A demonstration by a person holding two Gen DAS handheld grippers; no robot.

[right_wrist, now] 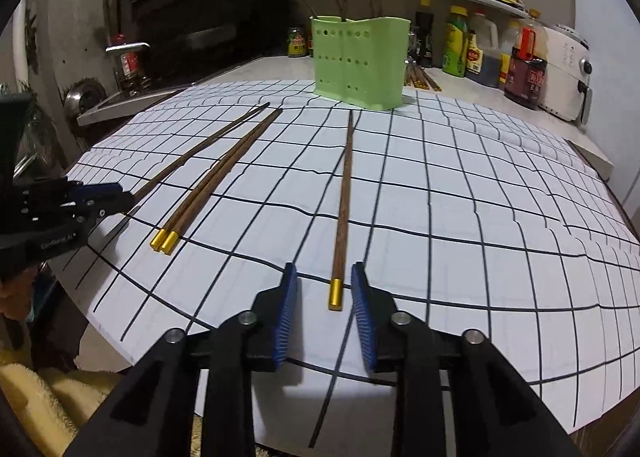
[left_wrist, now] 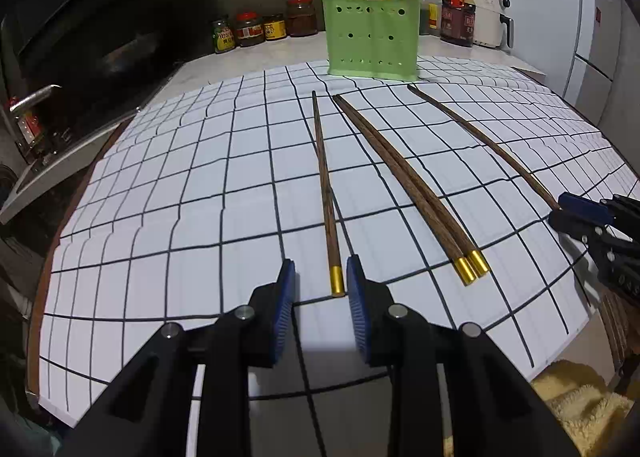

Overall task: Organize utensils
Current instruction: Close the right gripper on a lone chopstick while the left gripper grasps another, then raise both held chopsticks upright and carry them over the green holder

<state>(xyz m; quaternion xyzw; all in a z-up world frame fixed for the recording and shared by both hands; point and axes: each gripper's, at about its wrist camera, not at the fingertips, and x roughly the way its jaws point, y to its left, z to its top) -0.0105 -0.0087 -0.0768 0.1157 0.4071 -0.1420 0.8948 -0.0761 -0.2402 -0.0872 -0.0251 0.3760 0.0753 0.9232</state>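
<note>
Grippers, two. Our left gripper [left_wrist: 321, 281] stands with jaws partly open, straddling the gold-capped end of one chopstick [left_wrist: 326, 193] at lower centre of the left wrist view; the pads appear just clear of it, though we cannot be sure. Our right gripper [right_wrist: 324, 285] is likewise parted around the gold cap of another single chopstick [right_wrist: 345, 201], holding nothing.

Chopsticks lying on the gridded mat [left_wrist: 160, 217], four: the two singles, plus a touching pair [left_wrist: 404, 181] between them, gold ends toward us.

Green perforated holder [left_wrist: 372, 37], one, upright at the mat's far edge, upper centre; we count about seven chopsticks standing in it.

Further chopsticks [right_wrist: 420, 77] lie behind the holder, number unclear.
</note>
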